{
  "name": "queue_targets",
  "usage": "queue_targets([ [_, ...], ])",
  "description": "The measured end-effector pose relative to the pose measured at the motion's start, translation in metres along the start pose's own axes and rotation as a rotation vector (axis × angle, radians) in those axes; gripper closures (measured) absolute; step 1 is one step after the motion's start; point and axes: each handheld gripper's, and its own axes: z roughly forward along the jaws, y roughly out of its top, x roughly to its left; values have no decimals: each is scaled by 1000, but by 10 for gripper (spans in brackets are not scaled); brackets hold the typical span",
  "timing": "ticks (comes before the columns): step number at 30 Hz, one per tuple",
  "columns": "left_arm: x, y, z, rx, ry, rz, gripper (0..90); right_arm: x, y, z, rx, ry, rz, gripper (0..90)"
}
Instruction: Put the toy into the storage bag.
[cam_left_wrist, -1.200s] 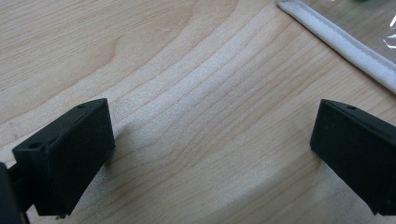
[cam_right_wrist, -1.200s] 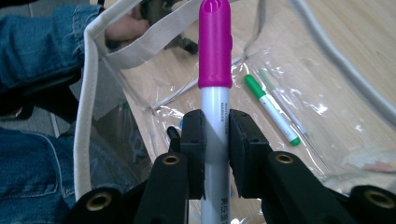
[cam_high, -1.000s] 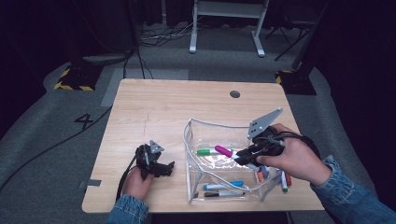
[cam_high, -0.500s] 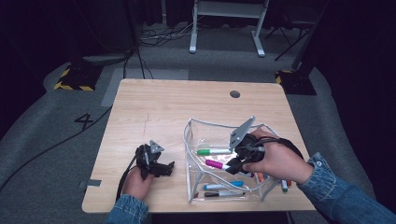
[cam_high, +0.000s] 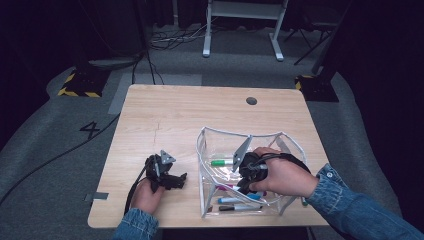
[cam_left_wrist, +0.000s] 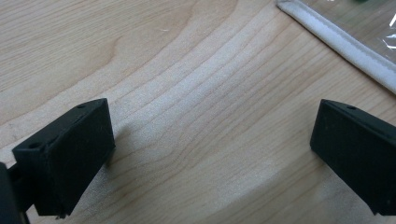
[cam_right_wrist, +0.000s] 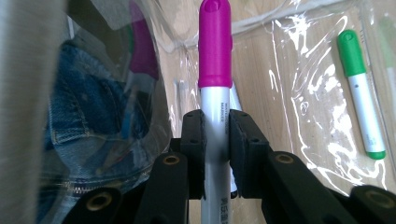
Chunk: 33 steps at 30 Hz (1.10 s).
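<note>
A clear plastic pouch (cam_high: 206, 145) with a white rim stands open on the wooden table (cam_high: 190, 115). My right gripper (cam_high: 244, 181) reaches inside it and is shut on a magenta-capped marker (cam_right_wrist: 215, 60), whose cap points away from the jaws. A green-capped marker (cam_right_wrist: 362, 93) lies on the pouch floor to the right; it shows as a green marker (cam_high: 221, 162) from above. Blue and black markers (cam_high: 239, 203) lie near the pouch's front. My left gripper (cam_high: 179, 179) rests on the table left of the pouch, jaws wide open, with bare wood between them (cam_left_wrist: 210, 140).
The pouch's white rim (cam_left_wrist: 341, 44) crosses the top right of the left gripper view. A round hole (cam_high: 251, 101) sits near the table's far edge. A cable (cam_high: 132, 185) trails from the left gripper off the front edge. A denim sleeve (cam_high: 350, 200) crosses the front right corner.
My right gripper has moved left and down into the pouch, carrying the magenta marker with it. The left gripper has stayed still.
</note>
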Motion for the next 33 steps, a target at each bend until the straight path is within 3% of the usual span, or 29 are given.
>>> queue_targets([
  [21, 0, 0, 0, 0, 0, 0, 0, -14, 4, 51, 139, 20, -38, 769],
  [28, 0, 0, 0, -1, -1, -2, 0, -18, 2, 50, 66, -24, -28, 513],
  [33, 0, 0, 0, 0, -1, -3, 0, -20, -1, 36, -25, -76, 21, 446],
])
